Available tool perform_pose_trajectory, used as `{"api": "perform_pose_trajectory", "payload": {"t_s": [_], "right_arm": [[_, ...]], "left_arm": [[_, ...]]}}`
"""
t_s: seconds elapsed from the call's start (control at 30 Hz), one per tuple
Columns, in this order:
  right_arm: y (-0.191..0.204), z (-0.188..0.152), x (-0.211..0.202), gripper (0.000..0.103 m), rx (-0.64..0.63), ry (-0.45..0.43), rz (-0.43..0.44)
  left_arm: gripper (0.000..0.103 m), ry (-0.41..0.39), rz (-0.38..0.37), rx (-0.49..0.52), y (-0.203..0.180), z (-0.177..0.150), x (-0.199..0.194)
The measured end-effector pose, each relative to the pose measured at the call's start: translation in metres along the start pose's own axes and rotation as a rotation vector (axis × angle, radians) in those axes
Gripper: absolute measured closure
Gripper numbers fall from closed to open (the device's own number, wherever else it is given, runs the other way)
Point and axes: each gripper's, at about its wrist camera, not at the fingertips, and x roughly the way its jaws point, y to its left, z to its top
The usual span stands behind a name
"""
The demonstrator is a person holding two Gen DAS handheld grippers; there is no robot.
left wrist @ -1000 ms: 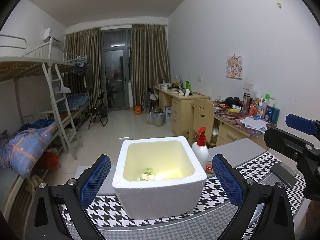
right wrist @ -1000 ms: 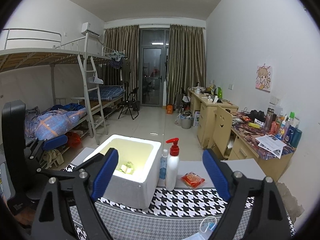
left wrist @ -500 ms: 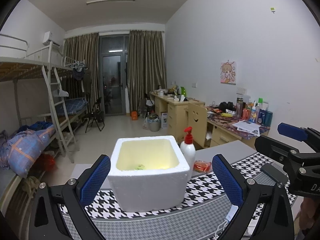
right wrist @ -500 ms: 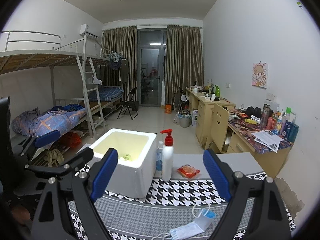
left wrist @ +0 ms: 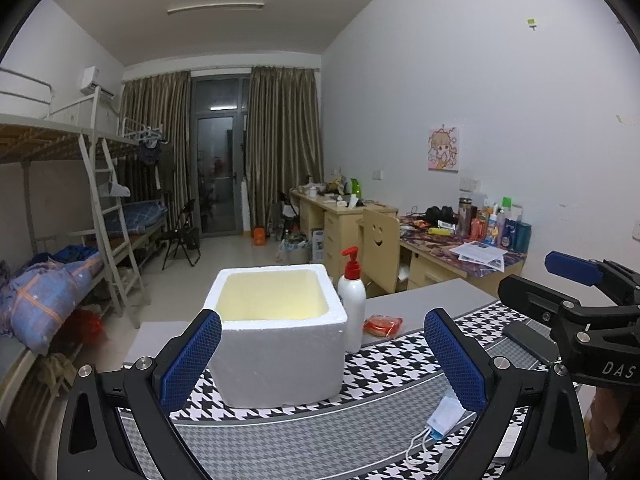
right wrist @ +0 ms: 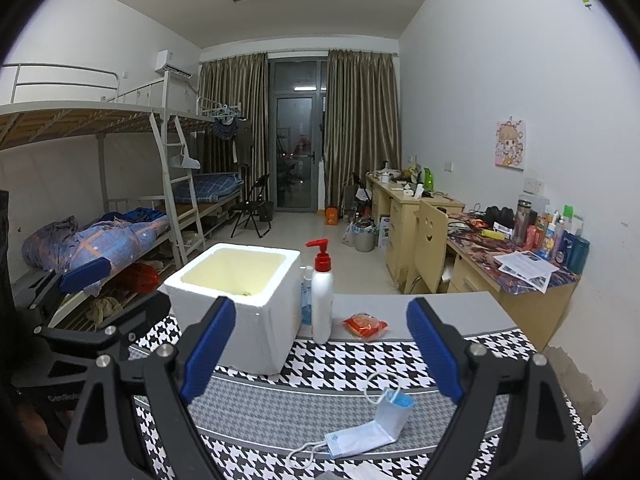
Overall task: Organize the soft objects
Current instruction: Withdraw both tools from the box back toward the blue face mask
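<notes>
Left tongs: spread wide, empty, blue ribbed pads.
Right tongs: spread wide, empty.
Face mask: pleated, crumpled, flat on houndstooth worktop, nearer than foam box.
Foam box: white, square, open-topped.
Pump bottle: upright, touching box's right side.

The white box looks like rough, matt foam. Under it lies a black-and-white houndstooth cloth, woven and dull. The pale blue face mask near the front seems soft pleated fabric. The red-capped pump bottle is smooth plastic; the red snack packet is glossy.
</notes>
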Motion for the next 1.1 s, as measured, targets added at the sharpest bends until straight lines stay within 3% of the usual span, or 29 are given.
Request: {"api": "perform_pose_trajectory", "payload": {"t_s": [0.17,1.1], "right_arm": [[-0.005,-0.009,-0.008,0.012,0.001,-0.003,-0.014],[-0.041,-0.058,-0.031,0.012,0.024,0.016,-0.113]], "left_arm": [[0.001,-0.018,0.014,0.013,-0.006,-0.008,-0.006],[0.001,-0.013,-0.057,0.017,-0.041,-0.049,-0.020]]}}
